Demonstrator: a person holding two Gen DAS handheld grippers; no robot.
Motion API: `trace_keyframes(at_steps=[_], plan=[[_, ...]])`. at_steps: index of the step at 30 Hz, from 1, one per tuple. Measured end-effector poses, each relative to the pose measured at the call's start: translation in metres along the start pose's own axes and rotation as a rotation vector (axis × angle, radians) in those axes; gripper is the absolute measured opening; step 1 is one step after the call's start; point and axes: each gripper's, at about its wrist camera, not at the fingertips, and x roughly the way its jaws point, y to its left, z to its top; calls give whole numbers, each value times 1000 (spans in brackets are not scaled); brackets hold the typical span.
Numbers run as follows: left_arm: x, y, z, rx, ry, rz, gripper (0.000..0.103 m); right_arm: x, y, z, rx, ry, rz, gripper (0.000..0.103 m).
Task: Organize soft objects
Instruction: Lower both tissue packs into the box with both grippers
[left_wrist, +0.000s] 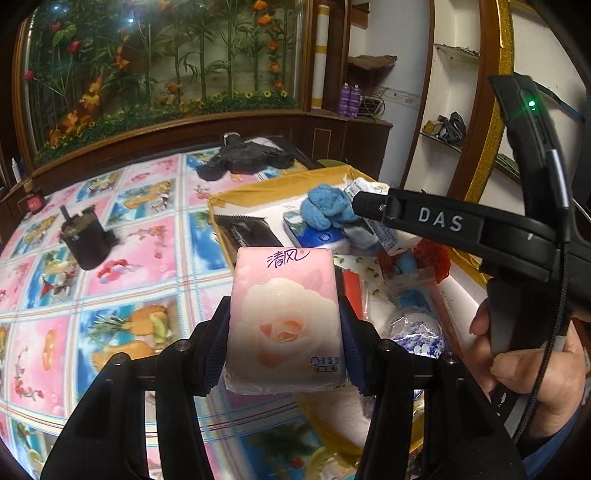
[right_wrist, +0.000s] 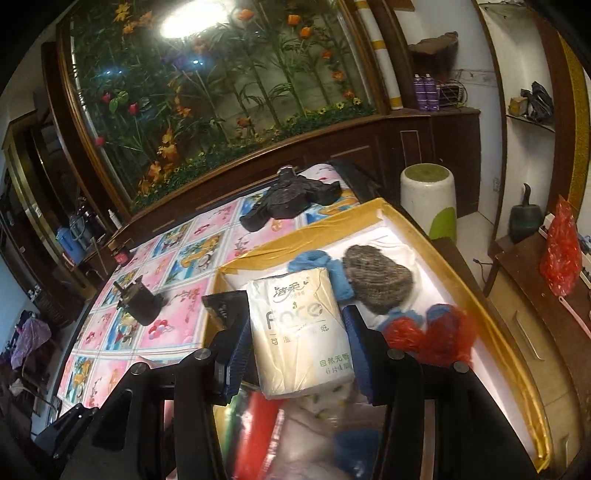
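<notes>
My left gripper (left_wrist: 284, 325) is shut on a pink tissue pack with a rose print (left_wrist: 286, 317), held above the table at the left edge of the yellow-rimmed box (left_wrist: 236, 195). My right gripper (right_wrist: 295, 332) is shut on a beige tissue pack (right_wrist: 299, 332), held above the same box (right_wrist: 480, 295). The right gripper also shows in the left wrist view (left_wrist: 369, 206), its tip over the box near a blue knitted piece (left_wrist: 325, 206). In the box lie a grey knitted hat (right_wrist: 376, 277), blue knitted pieces (right_wrist: 314, 260) and a red plastic bag (right_wrist: 436, 336).
A pink and blue patterned cloth (left_wrist: 147, 236) covers the table. A dark cup-like object (left_wrist: 86, 236) stands on it at left; a black bundle (left_wrist: 243, 157) lies at the far end. A white-green stool (right_wrist: 428, 199) stands beyond the box. A blue tissue pack (left_wrist: 321, 236) lies inside.
</notes>
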Motion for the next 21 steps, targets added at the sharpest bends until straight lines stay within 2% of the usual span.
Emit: trace_keyframes(at_steps=[10, 21], plan=[[31, -23, 9, 21, 42, -17, 52, -3, -22, 2, 24, 20, -36, 48], [38, -24, 7, 30, 25, -53, 52, 12, -20, 8, -16, 89, -83, 48]])
